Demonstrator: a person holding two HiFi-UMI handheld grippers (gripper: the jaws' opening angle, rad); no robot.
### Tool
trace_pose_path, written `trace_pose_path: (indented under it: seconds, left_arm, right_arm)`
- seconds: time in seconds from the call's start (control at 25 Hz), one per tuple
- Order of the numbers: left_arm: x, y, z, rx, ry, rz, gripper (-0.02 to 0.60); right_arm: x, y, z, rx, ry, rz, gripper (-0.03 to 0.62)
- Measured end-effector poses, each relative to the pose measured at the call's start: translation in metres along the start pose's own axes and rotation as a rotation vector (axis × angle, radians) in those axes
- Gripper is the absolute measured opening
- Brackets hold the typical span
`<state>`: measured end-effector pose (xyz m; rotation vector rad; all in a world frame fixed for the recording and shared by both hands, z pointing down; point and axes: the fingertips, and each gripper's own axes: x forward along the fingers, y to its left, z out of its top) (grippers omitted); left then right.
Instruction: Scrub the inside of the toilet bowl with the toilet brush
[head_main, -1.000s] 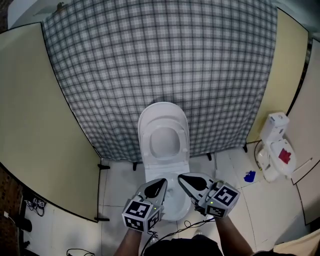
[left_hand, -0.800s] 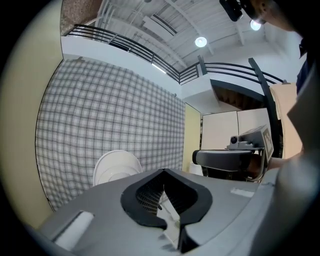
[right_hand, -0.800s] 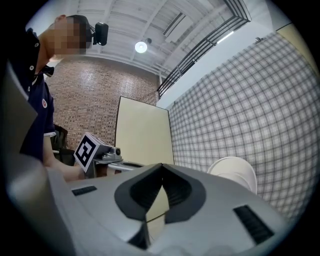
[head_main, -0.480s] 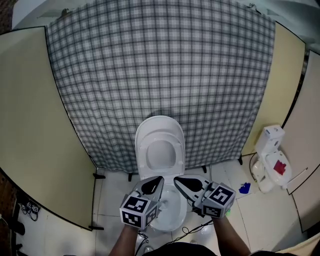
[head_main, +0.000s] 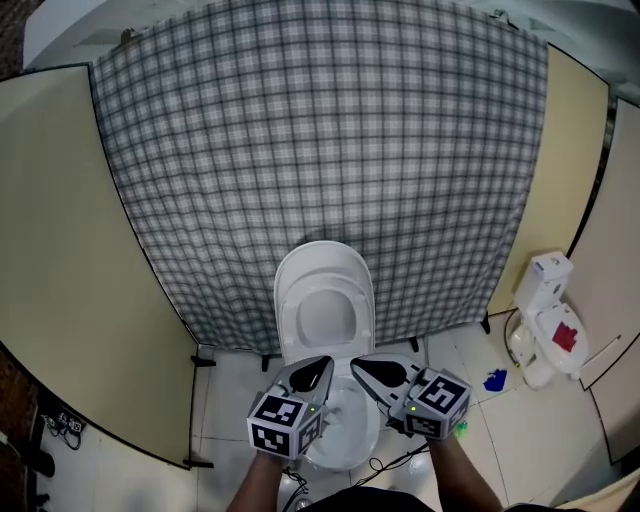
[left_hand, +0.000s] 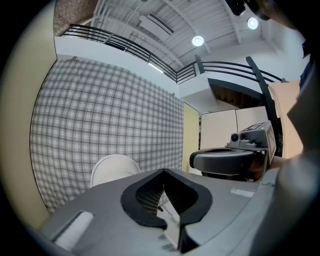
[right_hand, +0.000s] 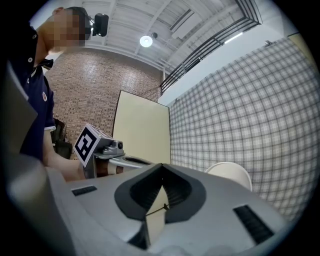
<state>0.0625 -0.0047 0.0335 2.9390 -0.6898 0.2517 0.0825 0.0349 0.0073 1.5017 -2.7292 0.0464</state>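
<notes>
My L tongs (head_main: 316, 368) & R tongs (head_main: 364, 366) are both pinched closed, empty, side by side over the toilet bowl (head_main: 342, 412) front rim. The lid (head_main: 323, 300) stands up, so the bowl's open for scrubbing.

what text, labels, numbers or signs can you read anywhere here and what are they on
No readable words or numbers anywhere.
Left marker cube: black-and-white square code, no letters.
Right marker cube: the same.
Red patch on the white fixture: too small to read.
</notes>
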Motion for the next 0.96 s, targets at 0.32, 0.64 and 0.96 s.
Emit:
trace_pose_path:
  seconds: [0.32, 0.64, 0.96]
  left_arm:
    - [-0.014, 0.029, -0.017, -0.004, -0.020, -0.023, 0.002]
    - [-0.027, 0.032, -0.013, -0.033, -0.005, -0.024, 0.002]
    - [-0.018, 0.016, -0.019, -0.022, 0.000, -0.039, 0.002]
  right_arm:
    - [0.029, 0.019, -0.016, -0.019, -0.002, -0.021, 0.002]
    - [0.033, 0.033, -0.005, -0.006, 0.014, -0.024, 0.002]
    - [0.015, 0.028, -0.013, -0.007, 0.016, -0.026, 0.002]
